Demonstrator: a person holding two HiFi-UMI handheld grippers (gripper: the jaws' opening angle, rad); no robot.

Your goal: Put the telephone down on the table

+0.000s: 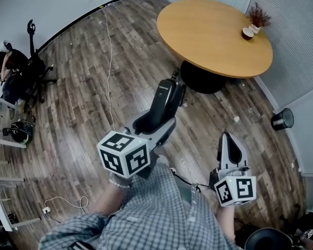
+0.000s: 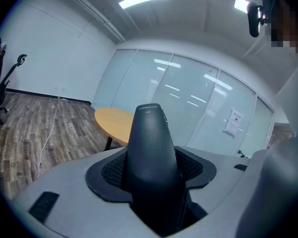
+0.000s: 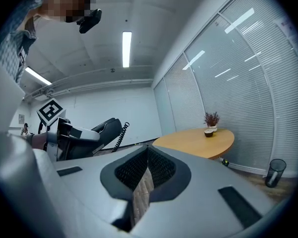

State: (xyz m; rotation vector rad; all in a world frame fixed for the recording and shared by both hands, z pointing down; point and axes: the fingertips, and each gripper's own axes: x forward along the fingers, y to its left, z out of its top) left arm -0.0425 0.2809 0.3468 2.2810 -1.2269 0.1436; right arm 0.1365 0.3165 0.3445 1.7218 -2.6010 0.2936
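Left gripper view shows the left claw (image 2: 153,175) clamped mid-body on the telephone (image 2: 149,128) — stiff, light, probably slippery plastic, best gripped there — held short of the tabletop (image 2: 111,123) left of centre; the right claw (image 3: 148,170) is closed, empty.

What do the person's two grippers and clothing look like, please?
Both the left gripper and the right gripper have light grey bodies that taper to two jaws lined with black ribbed pads. Each carries a white cube printed with black square markers. The person wears a blue-and-white checked shirt.
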